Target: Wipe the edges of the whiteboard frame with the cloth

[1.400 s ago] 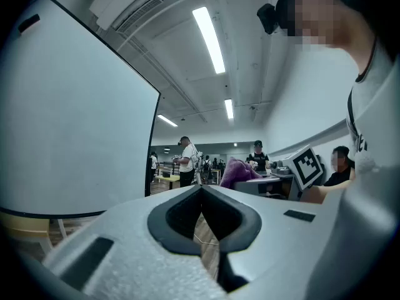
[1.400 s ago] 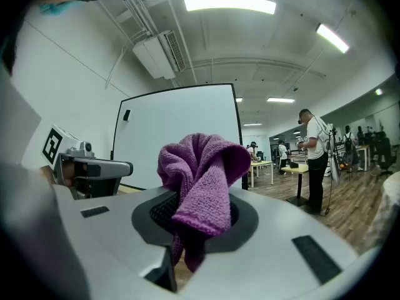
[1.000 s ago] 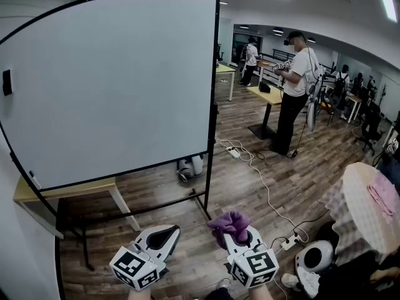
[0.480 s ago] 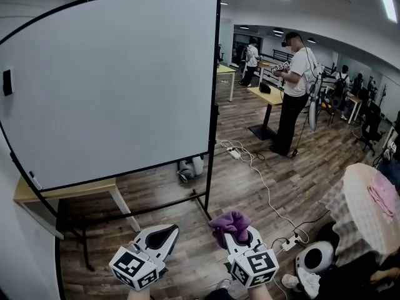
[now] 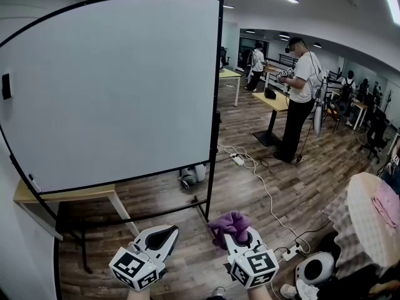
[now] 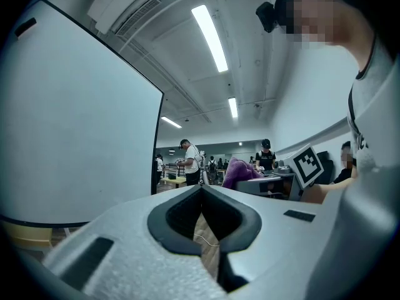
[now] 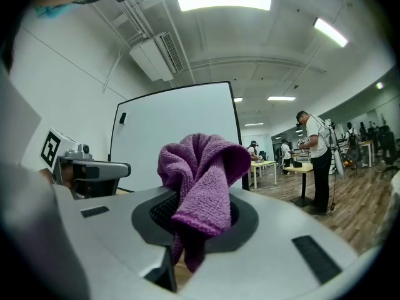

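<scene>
Plainly, no wiping looks begun: the purple cloth (image 5: 229, 222) is bunched between the closed jaws of the right gripper (image 5: 235, 231), held low and well apart from the whiteboard (image 5: 112, 86). The left gripper (image 5: 170, 231) hangs beside it with its jaws together on nothing. By my reading every edge of the black frame (image 5: 217, 74) is yet to be wiped: the right upright, the curved top, the bottom rail and the left side. The board face looks clean and bare, on a wheeled stand over a wood-plank floor (image 5: 250, 186). A white cable (image 5: 262, 189) trails past the frame's lower right corner, a wooden table (image 5: 69, 194) sits behind the bottom edge, and a person (image 5: 302, 92) stands further back in the open room
</scene>
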Demonstrator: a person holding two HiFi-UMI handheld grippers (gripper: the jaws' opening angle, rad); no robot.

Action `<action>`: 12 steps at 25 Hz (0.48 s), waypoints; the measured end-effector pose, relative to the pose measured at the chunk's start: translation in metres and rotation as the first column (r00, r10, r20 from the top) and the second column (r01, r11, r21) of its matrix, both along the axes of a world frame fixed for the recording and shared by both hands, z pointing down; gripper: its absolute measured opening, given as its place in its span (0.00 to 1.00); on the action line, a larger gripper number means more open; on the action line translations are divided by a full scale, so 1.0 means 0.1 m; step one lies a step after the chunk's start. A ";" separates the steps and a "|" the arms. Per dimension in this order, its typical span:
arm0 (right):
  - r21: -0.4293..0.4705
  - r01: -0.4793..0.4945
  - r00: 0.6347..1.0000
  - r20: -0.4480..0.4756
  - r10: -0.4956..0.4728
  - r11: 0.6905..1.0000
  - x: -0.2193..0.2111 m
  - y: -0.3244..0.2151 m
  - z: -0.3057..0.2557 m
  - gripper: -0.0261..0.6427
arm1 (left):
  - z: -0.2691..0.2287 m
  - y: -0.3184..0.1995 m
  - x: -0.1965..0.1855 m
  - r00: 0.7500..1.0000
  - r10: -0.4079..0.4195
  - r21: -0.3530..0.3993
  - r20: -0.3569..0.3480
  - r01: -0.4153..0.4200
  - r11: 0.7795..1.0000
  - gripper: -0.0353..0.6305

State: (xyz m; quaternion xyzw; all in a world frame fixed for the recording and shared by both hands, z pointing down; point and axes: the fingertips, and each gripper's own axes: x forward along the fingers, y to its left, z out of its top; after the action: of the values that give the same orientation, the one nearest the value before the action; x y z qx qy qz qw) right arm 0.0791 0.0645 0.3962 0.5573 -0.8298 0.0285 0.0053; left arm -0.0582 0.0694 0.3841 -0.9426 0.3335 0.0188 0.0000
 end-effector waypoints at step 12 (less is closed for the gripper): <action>0.000 0.069 0.998 -0.003 -0.069 0.998 0.25 -0.56 -0.02 0.14 | -0.02 -0.48 0.26 0.998 -0.068 0.005 -0.004 0.068 0.998 0.08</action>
State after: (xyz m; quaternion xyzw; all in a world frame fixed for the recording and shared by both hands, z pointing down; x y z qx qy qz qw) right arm 0.1037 0.0081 0.3941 0.5284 -0.8485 0.0274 0.0077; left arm -0.0324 0.0218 0.3824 -0.9306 0.3653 0.0217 0.0026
